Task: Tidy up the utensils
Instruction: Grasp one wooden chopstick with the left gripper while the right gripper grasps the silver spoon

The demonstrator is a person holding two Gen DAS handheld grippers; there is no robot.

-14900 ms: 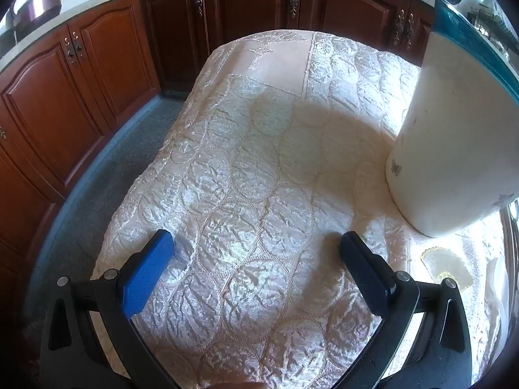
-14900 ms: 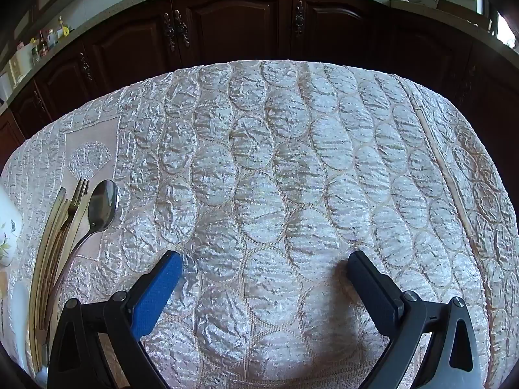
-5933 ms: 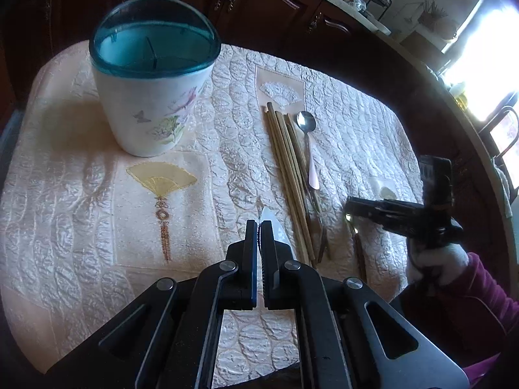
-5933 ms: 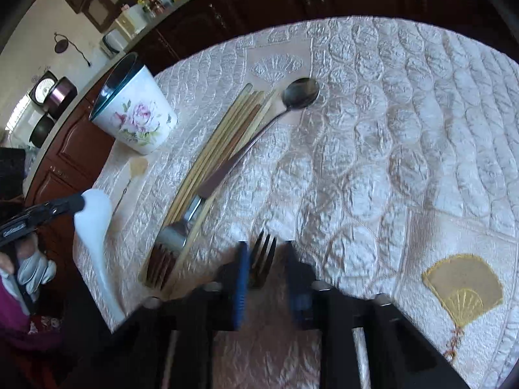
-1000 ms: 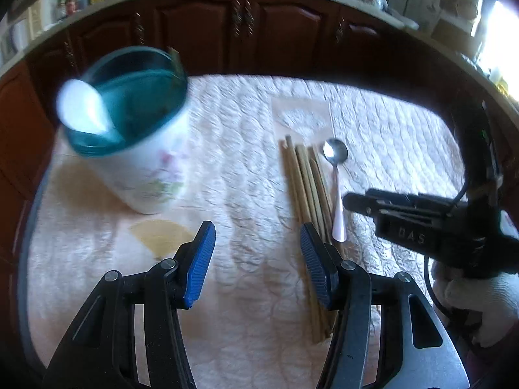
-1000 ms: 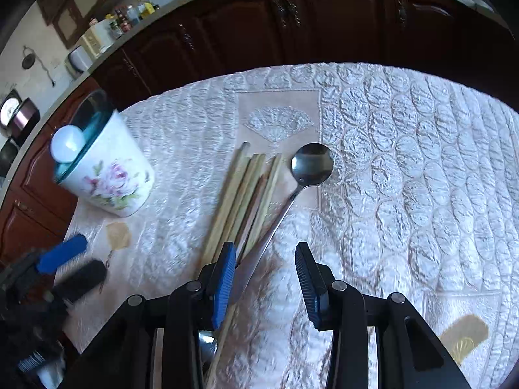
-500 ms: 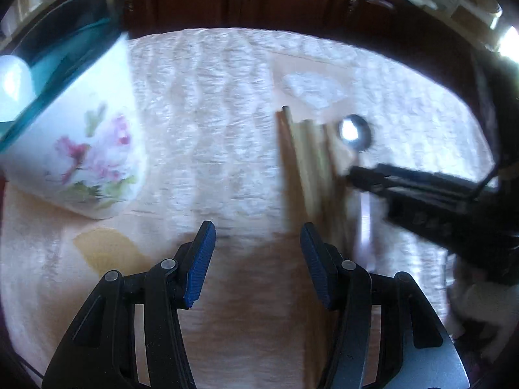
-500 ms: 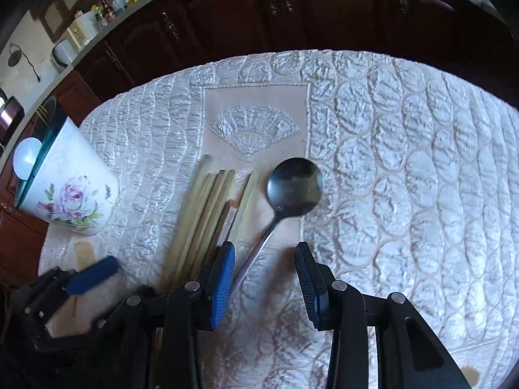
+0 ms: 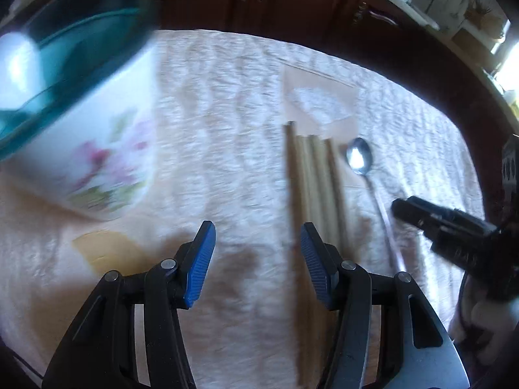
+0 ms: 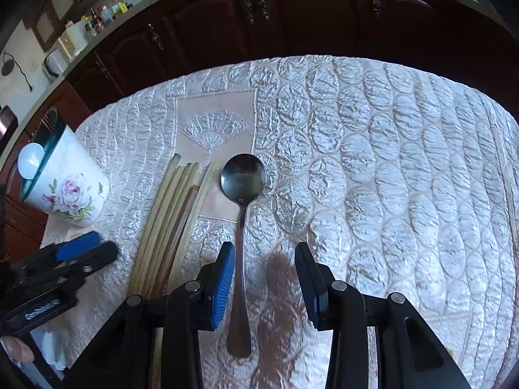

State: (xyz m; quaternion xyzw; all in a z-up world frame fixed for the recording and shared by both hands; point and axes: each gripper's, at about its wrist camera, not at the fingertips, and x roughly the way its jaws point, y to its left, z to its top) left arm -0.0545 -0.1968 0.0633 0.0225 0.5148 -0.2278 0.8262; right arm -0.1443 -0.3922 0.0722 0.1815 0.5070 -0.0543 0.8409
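Observation:
A metal spoon [image 10: 243,176] lies on the quilted cloth, bowl pointing away from me. Its handle runs between the jaws of my right gripper [image 10: 264,275], close to the blue left pad, and neither pad presses on it. Left of the spoon lies a bundle of wooden chopsticks [image 10: 168,227]. My left gripper [image 9: 256,253] stands open over bare cloth, with its right finger at the left edge of the chopsticks [image 9: 318,188]. The floral cup [image 9: 74,129] with a teal rim stands at the left, and a white ceramic spoon [image 10: 30,160] sticks out of it.
The pale quilted tablecloth [image 10: 389,162] covers the table and stretches bare to the right. Dark wooden cabinets [image 10: 227,16] run behind the table's far edge. A gloved hand [image 9: 486,317] holds the right gripper [image 9: 438,223] beside the spoon [image 9: 358,159].
The left gripper came lower and nearer the chopsticks, and the cup slid to the upper left of its view. The right gripper shifted right, so the spoon handle now lies straight between its jaws.

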